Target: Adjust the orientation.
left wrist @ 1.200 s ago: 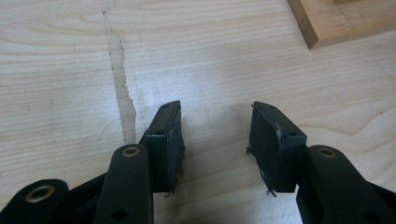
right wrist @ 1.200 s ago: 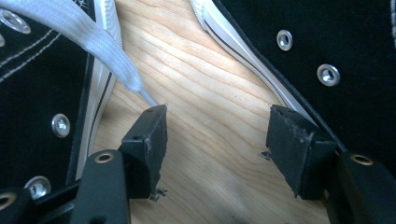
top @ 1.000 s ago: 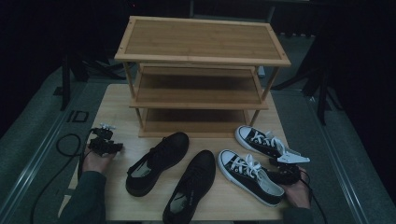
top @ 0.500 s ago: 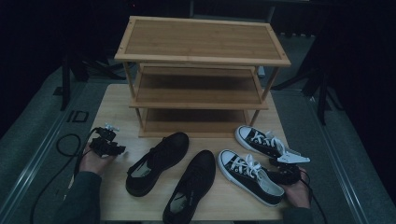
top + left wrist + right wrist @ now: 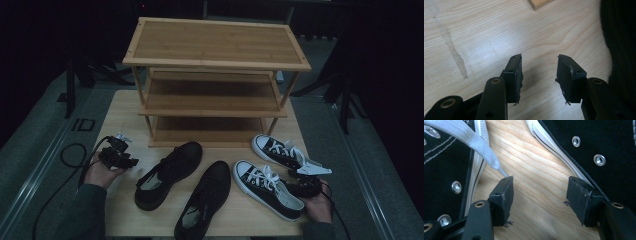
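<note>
Four shoes lie on the counter [image 5: 125, 110] before one three-tier rack [image 5: 215, 75]: two black shoes, left [image 5: 167, 175] and right [image 5: 205, 197], and two sneakers with white laces, near [image 5: 267, 190] and far [image 5: 280, 151]. No readable writing. Left gripper [image 5: 131, 161]: fingers [image 5: 514, 72] about half open, empty, over bare wood, the left black shoe just beside them. Right gripper [image 5: 540, 195]: fingers [image 5: 504, 195] open, empty, between the two sneakers; a lace tip touches one finger.

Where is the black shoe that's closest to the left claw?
In the high view, that black shoe lies left of centre on the table, just right of the left claw, before the rack.
</note>
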